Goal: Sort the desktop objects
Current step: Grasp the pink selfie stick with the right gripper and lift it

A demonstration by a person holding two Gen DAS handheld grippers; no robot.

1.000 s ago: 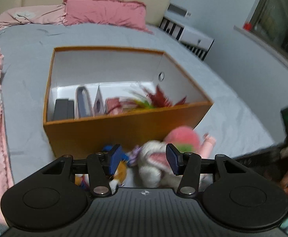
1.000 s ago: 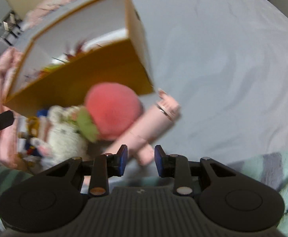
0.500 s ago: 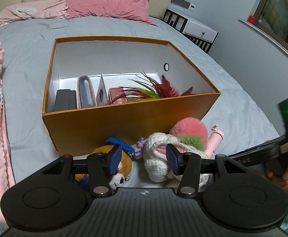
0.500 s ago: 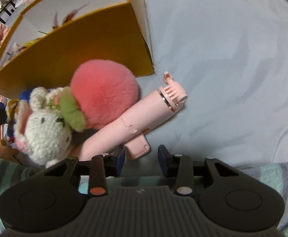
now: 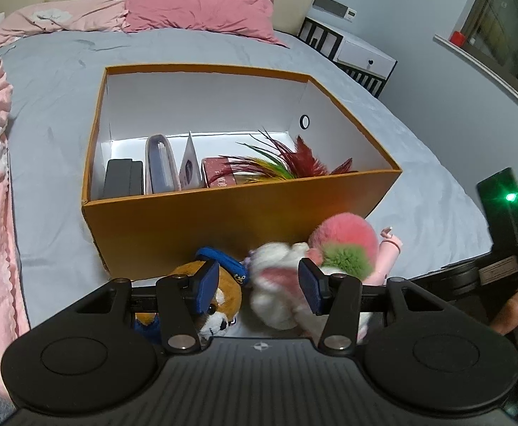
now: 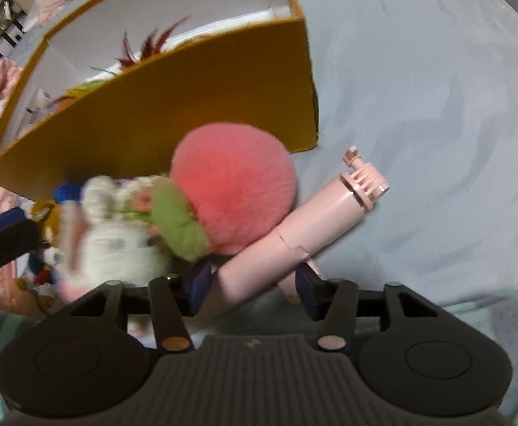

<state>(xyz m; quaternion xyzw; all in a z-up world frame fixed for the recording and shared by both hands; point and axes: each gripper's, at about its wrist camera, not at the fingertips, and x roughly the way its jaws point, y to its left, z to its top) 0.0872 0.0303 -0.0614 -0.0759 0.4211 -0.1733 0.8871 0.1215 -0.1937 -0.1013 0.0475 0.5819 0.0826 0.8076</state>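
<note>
Pink selfie stick lies diagonal on the bed, head pointing up-right. My right gripper is straddling its handle, jaws opening, not clamping. Left gripper hangs open, empty.

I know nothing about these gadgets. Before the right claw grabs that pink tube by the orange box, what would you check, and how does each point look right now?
1. Right gripper straddles the pink plastic tube: ok, the tube's lower end lies between the jaws, which are opening.
2. Pads pressing on the tube: not ok, not yet.
3. Fluffy pink pom-pom clear of the tube: not ok, it rests against it.
4. Room in the orange cardboard box: ok, the back part is free.
5. Left gripper out of the way: ok, open and empty above the plush toys.
</note>
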